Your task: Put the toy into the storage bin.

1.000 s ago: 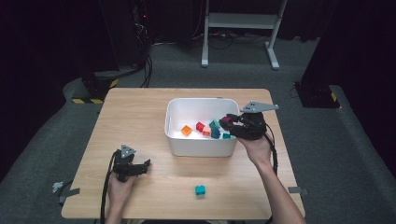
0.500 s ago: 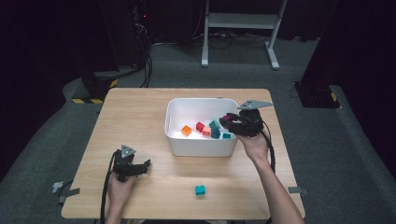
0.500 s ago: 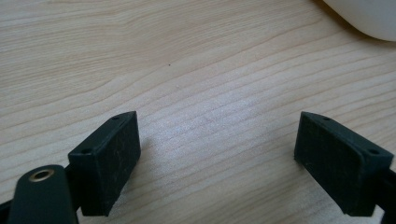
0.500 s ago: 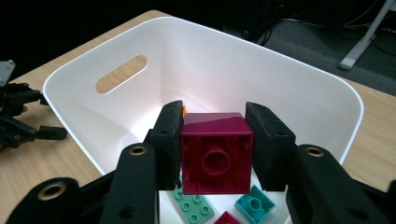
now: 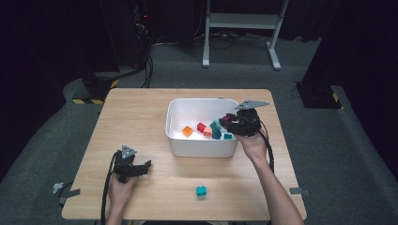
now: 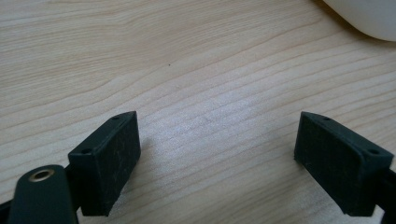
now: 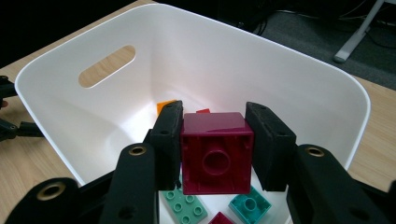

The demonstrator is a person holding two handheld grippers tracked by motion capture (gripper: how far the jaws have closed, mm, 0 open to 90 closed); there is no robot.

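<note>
A dark red block (image 7: 216,153) is clamped between the two black jaws of the right gripper (image 7: 214,151). The block is held up over the white tub (image 7: 299,88), just above the blocks that lie inside it. Its hollow underside, with a round ring in the middle, is turned toward the camera on the gripper. In the high view, the right gripper (image 5: 230,121) is seen at the right edge of the tub (image 5: 199,149), held by a hand (image 5: 253,144).

Below the held block, a light green block (image 7: 186,203) and a teal block (image 7: 250,205) are seen on the tub floor. A bit of an orange block (image 7: 163,105) is seen farther back.

The left gripper (image 5: 141,167) is held low over the wooden worktop (image 5: 136,117), well apart from the tub. Its jaws are spread wide apart, and nothing is held between them; bare wood is seen in the gap in the left gripper view.

One small teal block (image 5: 201,191) is left alone on the worktop, in front of the tub and between the two arms.
</note>
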